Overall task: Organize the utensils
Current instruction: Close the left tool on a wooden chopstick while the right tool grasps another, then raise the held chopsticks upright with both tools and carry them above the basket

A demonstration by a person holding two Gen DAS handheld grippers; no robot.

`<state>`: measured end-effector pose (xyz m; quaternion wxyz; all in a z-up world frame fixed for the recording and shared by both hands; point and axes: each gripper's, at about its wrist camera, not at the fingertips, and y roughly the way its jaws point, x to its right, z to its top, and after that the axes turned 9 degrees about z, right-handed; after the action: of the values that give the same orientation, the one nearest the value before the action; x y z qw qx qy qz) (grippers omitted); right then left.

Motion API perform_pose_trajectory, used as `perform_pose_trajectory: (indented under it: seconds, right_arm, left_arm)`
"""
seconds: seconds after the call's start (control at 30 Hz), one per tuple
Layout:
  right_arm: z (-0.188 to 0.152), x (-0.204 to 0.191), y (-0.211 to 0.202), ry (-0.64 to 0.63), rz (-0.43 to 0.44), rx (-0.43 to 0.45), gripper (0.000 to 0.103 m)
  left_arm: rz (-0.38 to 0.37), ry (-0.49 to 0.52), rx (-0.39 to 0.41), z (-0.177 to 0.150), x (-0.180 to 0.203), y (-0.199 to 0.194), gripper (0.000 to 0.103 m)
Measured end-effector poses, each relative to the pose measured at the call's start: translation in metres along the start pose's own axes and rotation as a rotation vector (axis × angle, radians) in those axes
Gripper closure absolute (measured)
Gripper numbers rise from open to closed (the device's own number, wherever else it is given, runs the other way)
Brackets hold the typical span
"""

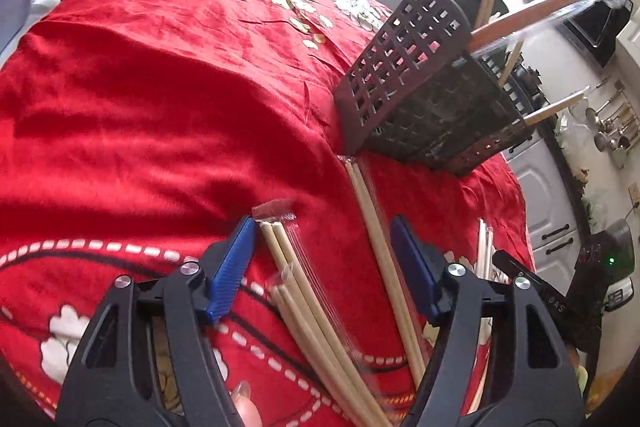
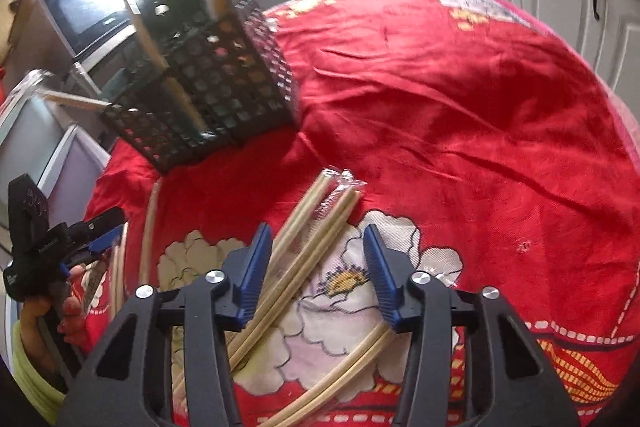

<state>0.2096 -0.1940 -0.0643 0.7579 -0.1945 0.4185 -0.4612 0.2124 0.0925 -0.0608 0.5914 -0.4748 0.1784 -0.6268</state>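
Left gripper (image 1: pixel 322 259) spread, straddling wrapped chopsticks (image 1: pixel 294 275) flat on red cloth of the table (image 1: pixel 140 87), for pinching. Right gripper (image 2: pixel 318 263) spread over chopstick pairs (image 2: pixel 316 223), not touching. Basket (image 1: pixel 424 99) ahead, some already in.

Wide free room is being offered by the far stretch of the red-covered bench (image 2: pixel 460 75), where only wrinkled cloth is lying. The near edge is being crowded by wrapped chopstick pairs (image 2: pixel 316 223) scattered across the cloth, and one side is being blocked by the black perforated holder (image 2: pixel 224 83), from which sticks are leaning outward. Passage between the open jaws of each claw is being narrowed by the chopsticks lying there.
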Motion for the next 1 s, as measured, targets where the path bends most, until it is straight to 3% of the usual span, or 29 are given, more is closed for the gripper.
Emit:
perform_pose_trajectory:
  seconds: [0.27,0.53,0.67,1.0]
  right_arm:
    - [0.014,0.012,0.013,0.062,-0.006,-0.032,0.068]
    - [0.022,0.017,0.021,0.089,-0.004,-0.035,0.078]
    - [0.022,0.020,0.020,0.109,0.003,-0.023,0.086]
    - [0.021,0.024,0.006,0.143,0.048,0.026,0.088]
  left_arm:
    - [0.037,0.011,-0.007,0.008,0.002,0.009,0.065]
    - [0.087,0.051,-0.003,0.010,0.008,0.012,0.071]
    - [0.122,0.063,0.003,0.009,0.010,0.013,0.085]
    - [0.082,0.043,0.013,0.004,0.008,0.006,0.101]
